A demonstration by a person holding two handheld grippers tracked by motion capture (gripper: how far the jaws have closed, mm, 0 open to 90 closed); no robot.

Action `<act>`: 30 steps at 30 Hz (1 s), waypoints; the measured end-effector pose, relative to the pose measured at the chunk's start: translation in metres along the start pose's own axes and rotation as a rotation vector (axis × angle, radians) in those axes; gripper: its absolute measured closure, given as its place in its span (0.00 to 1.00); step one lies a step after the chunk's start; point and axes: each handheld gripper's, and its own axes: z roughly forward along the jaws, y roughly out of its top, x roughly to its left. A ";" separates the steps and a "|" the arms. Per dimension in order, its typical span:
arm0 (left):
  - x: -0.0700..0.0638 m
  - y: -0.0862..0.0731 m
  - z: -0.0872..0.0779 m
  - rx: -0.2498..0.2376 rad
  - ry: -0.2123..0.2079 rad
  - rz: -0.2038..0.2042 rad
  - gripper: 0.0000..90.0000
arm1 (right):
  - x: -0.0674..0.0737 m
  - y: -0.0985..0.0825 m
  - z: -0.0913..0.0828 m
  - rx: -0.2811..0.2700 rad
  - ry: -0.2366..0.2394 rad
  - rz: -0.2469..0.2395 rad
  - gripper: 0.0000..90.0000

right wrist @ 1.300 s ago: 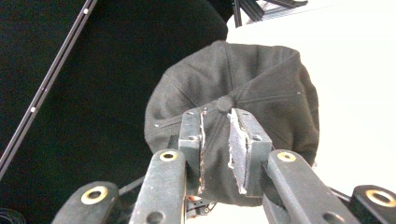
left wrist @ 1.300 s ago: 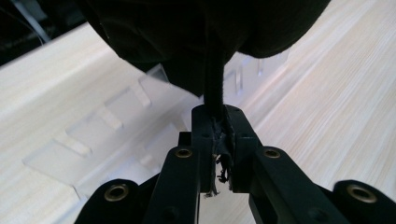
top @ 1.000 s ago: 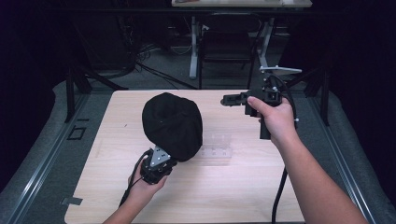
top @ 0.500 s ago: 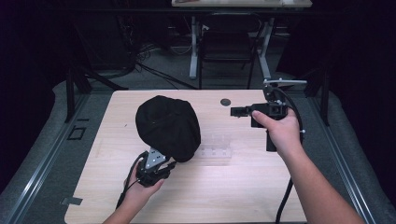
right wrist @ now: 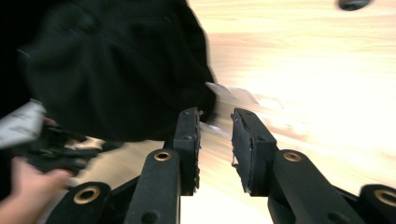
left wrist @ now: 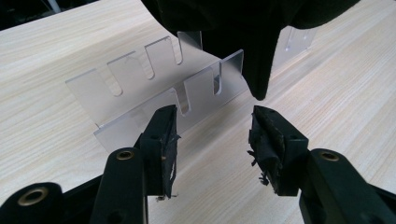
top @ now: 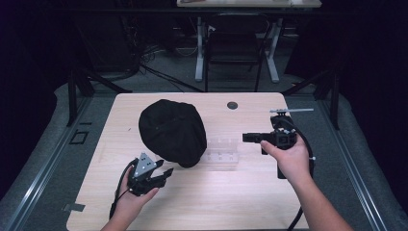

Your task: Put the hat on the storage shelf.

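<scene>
Black cap [top: 172,132] sits draped over the left end of a clear plastic rack [top: 222,154] on the pale wood table [top: 207,207]. Left gripper [top: 161,177] is at the cap's near edge; its jaws have just been opening and now stand apart with nothing between them, the cap's brim tip [left wrist: 259,79] hanging just above the gap. Right gripper [top: 246,137] is to the right of the rack, pointing at the cap, well clear of it; its jaws have also been opening, nothing held.
</scene>
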 end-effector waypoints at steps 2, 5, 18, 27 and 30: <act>0.000 -0.002 0.001 0.003 -0.009 -0.009 0.57 | -0.001 -0.007 0.002 -0.002 0.000 -0.005 0.78; -0.001 -0.003 0.003 0.009 -0.010 0.003 0.57 | -0.001 -0.017 0.004 -0.008 -0.018 -0.029 0.78; 0.001 -0.011 0.006 0.025 -0.004 -0.006 0.57 | -0.010 -0.060 0.020 -0.031 -0.129 -0.122 0.75; 0.005 -0.013 0.004 0.007 0.001 -0.028 0.57 | -0.025 -0.092 0.029 -0.055 -0.198 -0.139 0.75; 0.005 -0.013 0.003 0.001 0.001 -0.031 0.57 | -0.032 -0.105 0.033 -0.058 -0.215 -0.131 0.74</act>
